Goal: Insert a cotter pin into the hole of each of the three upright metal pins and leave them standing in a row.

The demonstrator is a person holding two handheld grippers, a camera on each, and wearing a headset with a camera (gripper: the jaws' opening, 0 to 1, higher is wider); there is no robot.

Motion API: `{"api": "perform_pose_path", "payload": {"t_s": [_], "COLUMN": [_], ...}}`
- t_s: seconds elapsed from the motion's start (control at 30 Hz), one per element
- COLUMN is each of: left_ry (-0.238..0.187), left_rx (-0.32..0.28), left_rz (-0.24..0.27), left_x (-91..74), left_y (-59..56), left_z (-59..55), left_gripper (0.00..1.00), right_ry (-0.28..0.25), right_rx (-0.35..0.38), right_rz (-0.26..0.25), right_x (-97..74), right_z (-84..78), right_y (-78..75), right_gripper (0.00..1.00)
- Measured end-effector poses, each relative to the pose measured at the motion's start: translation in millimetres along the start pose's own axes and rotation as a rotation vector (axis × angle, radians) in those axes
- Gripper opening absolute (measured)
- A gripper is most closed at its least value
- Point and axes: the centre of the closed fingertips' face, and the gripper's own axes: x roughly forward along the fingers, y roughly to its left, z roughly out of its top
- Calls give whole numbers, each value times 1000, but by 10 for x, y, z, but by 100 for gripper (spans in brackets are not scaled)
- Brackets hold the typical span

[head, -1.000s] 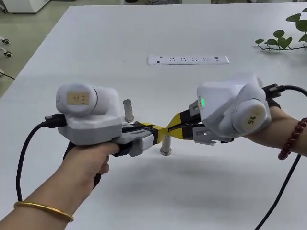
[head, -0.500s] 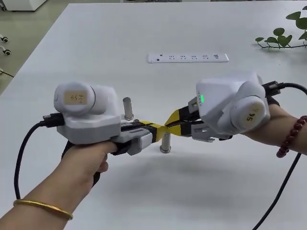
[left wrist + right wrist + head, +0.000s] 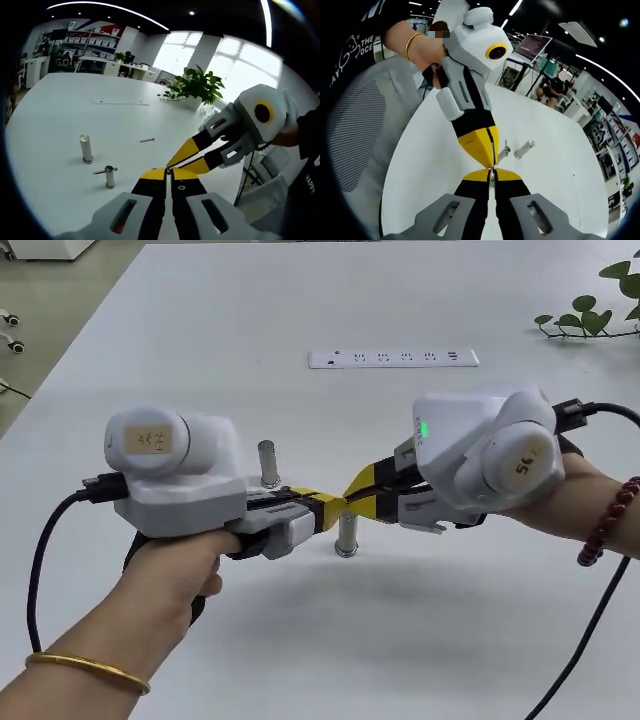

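L gripper (image 3: 168, 173): jaws seen together, yellow tips shut to a thin line. R gripper (image 3: 492, 175): jaws likewise together. Both are held above the desk (image 3: 430, 640), tip to tip, the R one coming in from the opposite side at a slight upward angle. A small glint is seen where the tips meet. It's too small to tell whether anything is pinched there.

Each gripper is held from below by a hand: L hand (image 3: 175, 565), R hand (image 3: 575, 502), with cables trailing back toward the near edge.

Front metal pin (image 3: 346, 537) stands upright just under the meeting tips, about mid-desk. In L gripper view a fitted cotter pin (image 3: 101, 171) is seen crosswise through its top. Rear metal pin (image 3: 268, 462) stands upright near it, toward the far edge, w/ nothing seen through it. A loose cotter pin (image 3: 147, 140) lies flat on the desk, apart from both pins.

A white power strip (image 3: 393, 358) lies well beyond, nearer the far edge. A green plant (image 3: 585, 322) is seen at the far R corner.
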Motion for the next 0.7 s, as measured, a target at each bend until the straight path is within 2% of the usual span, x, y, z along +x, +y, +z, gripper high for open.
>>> {"api": "perform_pose_path", "payload": {"t_s": [0.13, 0.37, 0.5, 0.57, 0.7], "left_ry": [0, 3, -7, -5, -13], "left_rx": [5, 25, 41, 60, 107], "left_rz": [4, -4, -27, -40, -82], "left_x": [-20, -81, -122, -136, -168], "left_y": [29, 91, 89, 88, 45], "left_z": [-14, -70, -82, -96, -109], "left_gripper": [0, 0, 0, 0, 0], "right_ry": [-15, -101, -136, -153, -170], "right_rx": [115, 378, 464, 504, 558], "right_rz": [12, 39, 62, 98, 132], "right_x": [-2, -32, -41, -57, -69], "right_z": [-34, -55, -73, -52, -50], "right_y": [16, -19, -43, 7, 80], "right_gripper": [2, 5, 7, 8, 9]}}
